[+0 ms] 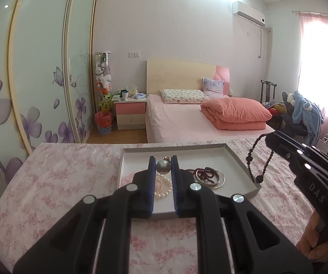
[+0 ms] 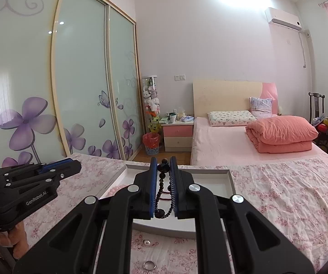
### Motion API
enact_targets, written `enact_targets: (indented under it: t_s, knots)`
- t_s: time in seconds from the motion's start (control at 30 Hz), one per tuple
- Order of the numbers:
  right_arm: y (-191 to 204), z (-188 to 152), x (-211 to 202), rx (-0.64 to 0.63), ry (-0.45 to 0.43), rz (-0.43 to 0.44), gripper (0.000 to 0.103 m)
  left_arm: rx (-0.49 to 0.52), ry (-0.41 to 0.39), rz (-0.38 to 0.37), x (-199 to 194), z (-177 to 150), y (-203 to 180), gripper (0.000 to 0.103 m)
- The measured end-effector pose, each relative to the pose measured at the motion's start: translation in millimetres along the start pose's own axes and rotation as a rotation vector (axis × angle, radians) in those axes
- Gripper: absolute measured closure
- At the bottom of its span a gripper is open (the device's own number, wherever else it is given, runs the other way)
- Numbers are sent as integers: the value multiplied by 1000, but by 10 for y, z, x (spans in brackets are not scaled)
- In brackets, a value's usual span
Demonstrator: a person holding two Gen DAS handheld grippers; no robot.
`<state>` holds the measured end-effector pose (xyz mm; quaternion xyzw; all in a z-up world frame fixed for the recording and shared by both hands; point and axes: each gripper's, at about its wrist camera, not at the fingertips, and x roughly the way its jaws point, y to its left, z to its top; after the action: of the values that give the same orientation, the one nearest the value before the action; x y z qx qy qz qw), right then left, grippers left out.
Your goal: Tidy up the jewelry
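Pearl strands lie half hidden behind the left claw in the lower centre of the left wrist view, so only a pale loop of the pearl necklace shows between the blue pads. The pink bead bracelet to its left is mostly cut off by the claw's left finger. A large grey pearl pendant sits pinched between the left claw's fingertips, a small metal cap showing at its top; whether it is lifted off the tray floor cannot be told.

The grey tray lies on the worktop, which is covered in a pink floral cloth. To the right of the claw, inside the tray, dark red beads are coiled together with silver bangles.

At the right edge of the same view the right claw holds a dark bead string, which hangs in a long loop over the tray's right rim. In the right wrist view this string runs down between the closed pads, its lower part in shadow. In that view two small clear round items lie on the cloth below the tray; what they are is hard to make out.
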<state>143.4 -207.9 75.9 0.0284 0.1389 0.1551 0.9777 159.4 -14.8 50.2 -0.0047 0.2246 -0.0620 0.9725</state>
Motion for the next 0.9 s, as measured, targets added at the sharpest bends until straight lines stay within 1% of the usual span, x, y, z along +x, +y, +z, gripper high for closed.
enact_targets:
  t_s: [0.1,0.3,0.5,0.57,0.8,0.83,0.9]
  knots:
    - [-8,4,69,-6,4,-3,91,11,-8,2,102,28,-52,89]
    - [-45,18,254,-5,19,-14,91,9,17,12,382,44,-98,89]
    - [-153,23,551,30,59,-12,91,1,48,10,672,74,-71,89]
    - [-211,7,692,55,91,4,91,-2,65,7,796,79,-51,89]
    - [-323,-92,1108,115,183,19,91,-21,135,-6,1220,53,-27,89]
    - [-349,-109,1178,130,206,26,90,-22,150,-14,1290,47,-34,89]
    - [-393,-132,1236,157,235,26,88,-36,171,-13,1393,37,-4,85]
